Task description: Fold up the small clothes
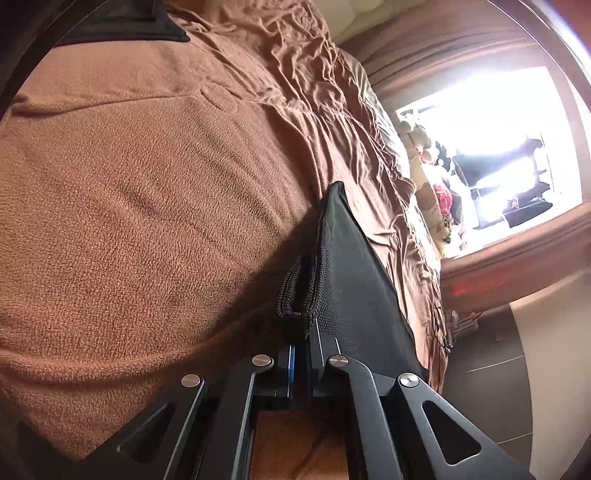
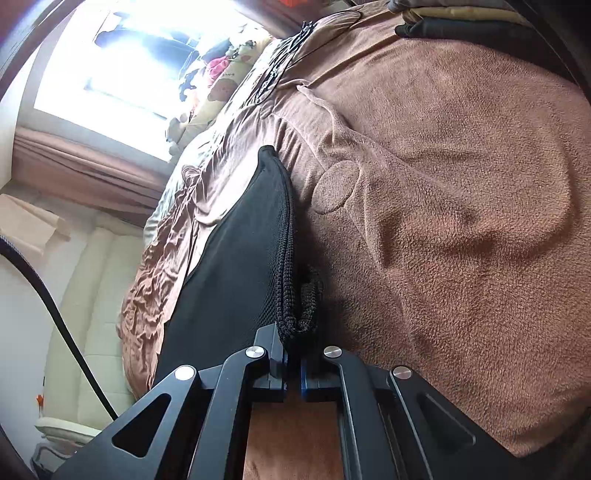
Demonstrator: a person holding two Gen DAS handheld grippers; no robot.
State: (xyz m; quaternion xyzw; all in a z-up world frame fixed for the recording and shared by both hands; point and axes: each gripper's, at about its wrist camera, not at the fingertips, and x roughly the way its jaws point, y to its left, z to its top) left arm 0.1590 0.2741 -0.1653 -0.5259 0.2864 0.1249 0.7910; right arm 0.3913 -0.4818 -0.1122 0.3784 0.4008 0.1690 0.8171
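A black mesh garment (image 1: 343,266) with a thick knitted hem is stretched taut between my two grippers, held above a brown fleece blanket (image 1: 147,206). My left gripper (image 1: 304,345) is shut on one end of the hem. In the right wrist view my right gripper (image 2: 293,349) is shut on the other end of the same black garment (image 2: 236,258), whose hem bunches just past the fingertips. The garment hangs edge-on over the blanket (image 2: 461,221). The part of the garment between the two grippers' far ends is partly hidden by its own fold.
A wrinkled brown sheet (image 1: 325,110) covers the bed beyond the blanket. Plush toys and pillows (image 1: 432,177) lie by a bright window (image 1: 498,129). Dark folded clothes (image 2: 443,22) lie at the blanket's far edge. A cream padded headboard (image 2: 88,295) and a black cable (image 2: 55,306) are at left.
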